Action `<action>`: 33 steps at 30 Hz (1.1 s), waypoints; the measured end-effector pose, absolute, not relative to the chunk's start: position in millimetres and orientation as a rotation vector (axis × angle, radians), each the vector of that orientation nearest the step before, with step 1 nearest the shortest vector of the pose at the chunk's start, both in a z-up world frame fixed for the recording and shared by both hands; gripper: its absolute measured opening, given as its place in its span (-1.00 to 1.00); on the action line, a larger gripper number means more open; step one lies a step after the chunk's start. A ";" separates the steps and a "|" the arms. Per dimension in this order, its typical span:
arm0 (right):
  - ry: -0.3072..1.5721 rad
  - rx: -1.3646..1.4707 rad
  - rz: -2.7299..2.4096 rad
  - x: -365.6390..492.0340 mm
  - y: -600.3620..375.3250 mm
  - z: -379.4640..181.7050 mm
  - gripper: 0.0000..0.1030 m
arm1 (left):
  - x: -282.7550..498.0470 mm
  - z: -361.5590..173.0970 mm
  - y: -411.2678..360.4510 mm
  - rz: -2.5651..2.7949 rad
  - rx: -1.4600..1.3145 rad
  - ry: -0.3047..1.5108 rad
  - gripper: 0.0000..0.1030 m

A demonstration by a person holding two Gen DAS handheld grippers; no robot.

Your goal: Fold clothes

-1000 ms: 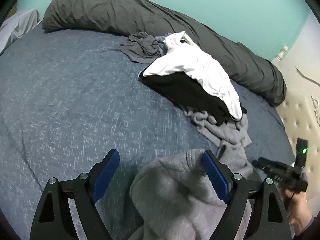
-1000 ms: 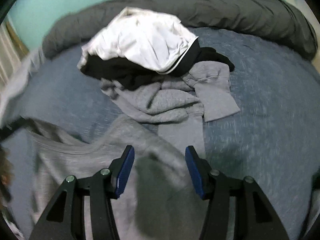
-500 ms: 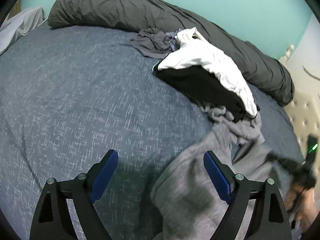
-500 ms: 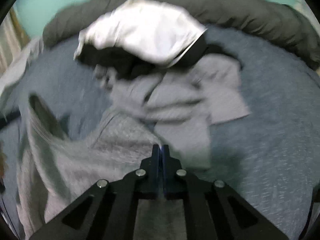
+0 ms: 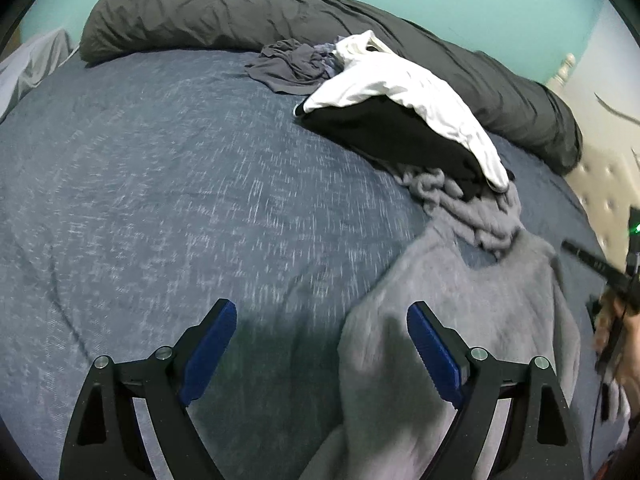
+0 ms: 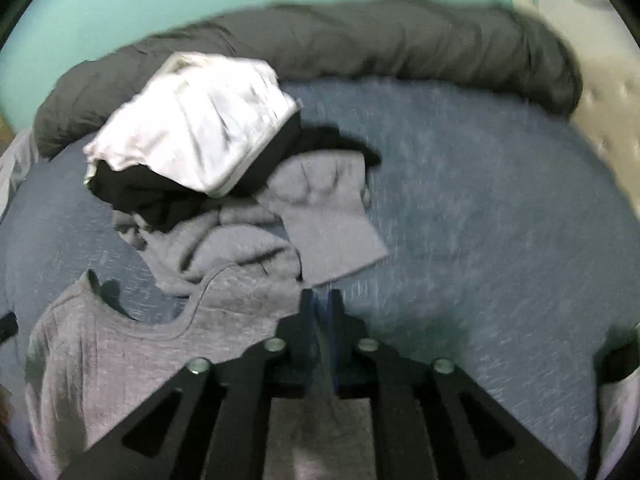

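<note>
Grey shirt pinched at one shoulder

Bedspread (image 5: 168, 184) of speckled blue carries a grey t-shirt (image 6: 120, 344) spread near its edge, neckline towards the laundry pile (image 5: 404, 128) of white, black and grey clothes. Right gripper (image 6: 320, 312) is clamped tight on the shirt's shoulder fabric. Left gripper (image 5: 320, 344) hangs with its blue pads spread wide, holding nothing, one pad over the shirt's other side. A rolled dark duvet (image 5: 224, 12) lies along the far wall
</note>
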State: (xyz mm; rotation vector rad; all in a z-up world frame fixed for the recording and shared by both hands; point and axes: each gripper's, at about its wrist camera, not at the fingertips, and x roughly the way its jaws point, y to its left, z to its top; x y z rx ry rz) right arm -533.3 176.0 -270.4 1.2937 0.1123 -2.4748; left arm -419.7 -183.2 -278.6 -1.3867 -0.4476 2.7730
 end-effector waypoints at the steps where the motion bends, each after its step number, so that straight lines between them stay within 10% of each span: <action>1: 0.101 1.265 -2.470 -521.4 177.7 -265.6 -0.52 | -411.1 -277.0 -184.4 2.771 -1.389 -0.434 0.75; 12: -0.088 1.060 -2.339 -362.3 204.6 -231.7 -0.19 | -296.4 -272.5 -191.7 2.713 -1.470 -0.295 0.74; 33: -0.345 1.058 -2.304 -210.8 235.9 -275.5 -0.18 | -143.5 -326.0 -213.0 2.664 -1.740 -0.605 0.64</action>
